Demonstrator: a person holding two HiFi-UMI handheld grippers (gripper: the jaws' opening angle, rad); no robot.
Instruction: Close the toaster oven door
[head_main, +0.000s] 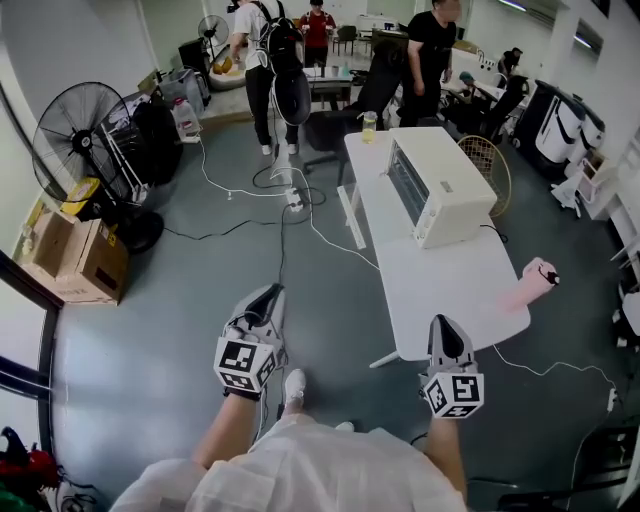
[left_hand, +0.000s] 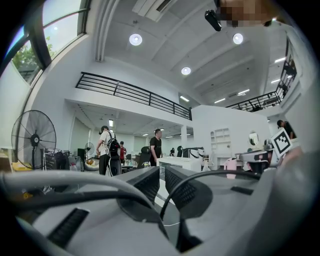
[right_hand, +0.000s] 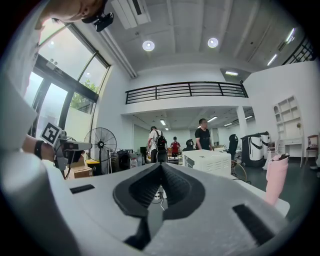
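Item 1. Oven (head_main: 445, 178): white, on the far half of a white table (head_main: 450, 295), at 1 o'clock from the person. Its glass door (head_main: 406, 186) faces 9 o'clock and looks upright against the body.

Item 2. Left gripper (left_hand: 162, 173): held low over the grey floor at 11 o'clock, well apart from the table. The jaws stand a narrow slit apart with nothing between them.

Item 3. Right gripper (right_hand: 161, 166): held at the table's near edge, pointing to 12 o'clock. The jaw tips meet and hold nothing.

Item 4. Pink bottle (head_main: 533, 282): on the table's near corner at 2 o'clock, well apart from the oven.

Item 5. Jar (head_main: 369, 125): on the table's far end, beyond the oven.

Item 6. Fan (head_main: 80, 140): standing at 10 o'clock, with boxes (head_main: 85, 258) beside it.

Item 7. Cables (head_main: 290, 215): across the floor at 12 o'clock, with people standing beyond.
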